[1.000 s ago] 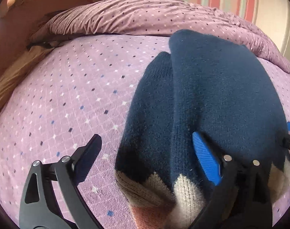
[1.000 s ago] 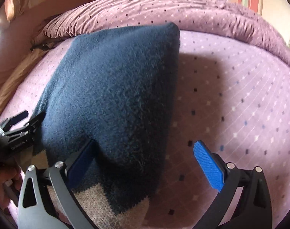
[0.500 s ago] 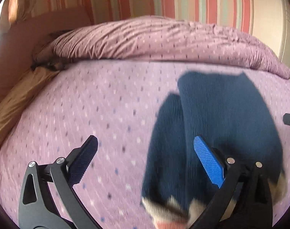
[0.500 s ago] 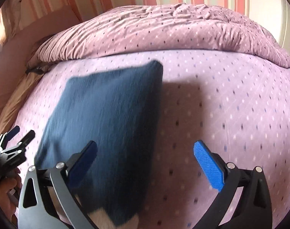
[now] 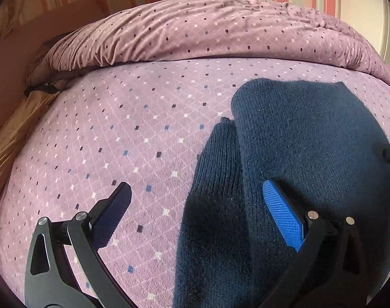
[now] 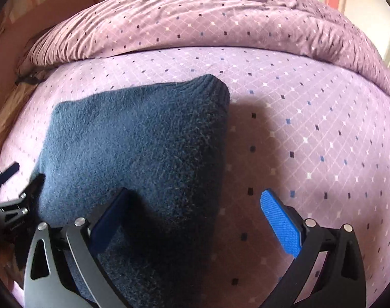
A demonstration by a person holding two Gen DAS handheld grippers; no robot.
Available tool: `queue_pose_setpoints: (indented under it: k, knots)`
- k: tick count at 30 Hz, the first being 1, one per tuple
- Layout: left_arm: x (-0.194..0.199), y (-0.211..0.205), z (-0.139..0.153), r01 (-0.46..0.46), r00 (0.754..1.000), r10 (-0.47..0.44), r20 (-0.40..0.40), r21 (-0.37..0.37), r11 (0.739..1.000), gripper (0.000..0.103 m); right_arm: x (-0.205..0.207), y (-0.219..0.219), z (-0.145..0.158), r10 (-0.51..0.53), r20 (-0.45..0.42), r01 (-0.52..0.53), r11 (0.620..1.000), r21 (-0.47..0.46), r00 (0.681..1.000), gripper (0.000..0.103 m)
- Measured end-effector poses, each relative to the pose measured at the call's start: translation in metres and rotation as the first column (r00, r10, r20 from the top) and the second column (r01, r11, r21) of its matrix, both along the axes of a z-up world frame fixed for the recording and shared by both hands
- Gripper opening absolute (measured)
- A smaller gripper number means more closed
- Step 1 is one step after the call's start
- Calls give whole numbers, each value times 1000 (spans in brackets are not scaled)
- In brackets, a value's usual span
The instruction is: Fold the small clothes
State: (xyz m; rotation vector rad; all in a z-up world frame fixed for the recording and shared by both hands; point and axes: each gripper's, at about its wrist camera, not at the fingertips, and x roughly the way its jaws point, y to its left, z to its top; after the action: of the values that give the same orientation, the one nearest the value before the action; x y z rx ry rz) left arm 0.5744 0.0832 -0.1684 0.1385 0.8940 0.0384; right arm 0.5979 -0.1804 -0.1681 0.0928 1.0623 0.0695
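A folded navy-blue knitted wool garment (image 6: 133, 154) lies on the lilac diamond-patterned bed cover (image 5: 118, 133), toward my near edge of the bed, with the rumpled matching quilt (image 6: 195, 18) heaped along the far edge. My left tongs (image 5: 195, 218) and my right tongs (image 6: 192, 220) both gape wide and grip nothing, one over each near corner of the bundle. It looks soft, thick, light and floppy, so I would pinch through all layers at those corners.

Left tongs (image 5: 196, 210) and right tongs (image 6: 195, 215): black arms, silver rivets, ribbed blue pads (image 6: 280, 224).
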Motion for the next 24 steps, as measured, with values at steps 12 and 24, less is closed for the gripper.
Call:
queue_pose_setpoints:
  k: [12, 24]
  knots:
    - [-97, -2, 20, 74, 997, -73, 14, -109, 991, 100, -109, -12, 28, 13, 33, -20, 980, 196, 999, 101]
    - [-124, 1, 10, 16, 1000, -15, 14, -90, 996, 100, -156, -9, -7, 27, -39, -20, 984, 175, 999, 101]
